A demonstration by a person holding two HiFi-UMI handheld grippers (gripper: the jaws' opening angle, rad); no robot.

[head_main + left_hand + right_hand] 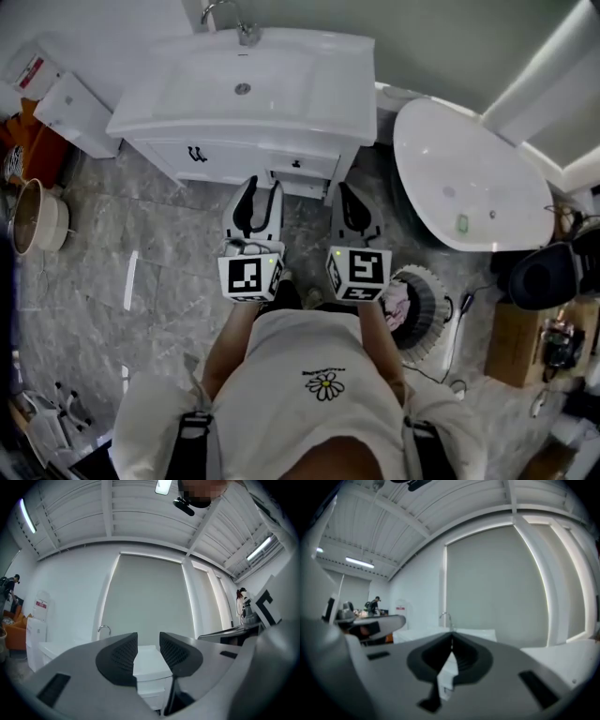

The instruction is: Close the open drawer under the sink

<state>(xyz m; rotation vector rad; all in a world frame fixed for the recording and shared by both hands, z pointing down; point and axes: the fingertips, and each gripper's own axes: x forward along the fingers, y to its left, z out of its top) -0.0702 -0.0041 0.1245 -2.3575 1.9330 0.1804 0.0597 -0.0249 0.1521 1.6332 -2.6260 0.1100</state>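
The head camera is looking steeply down on the sink cabinet from just in front, while both gripper cameras are facing it level from nearby, all three sharing its faucet.

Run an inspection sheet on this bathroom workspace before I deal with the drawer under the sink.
Surface: grey marble floor, tiled.
Job's things: white sink cabinet; the drawer with a dark handle is below it, and from above I cannot tell whether it is open or shut.
Clutter: wooden bucket at left; laundry basket at right; cardboard box beyond it.
Grippers: left claw open, nothing between the jaws; right claw shut, nothing held.
Cables: dark cable on the floor beside the basket.
Surroundings: white oval fixture right of the cabinet.
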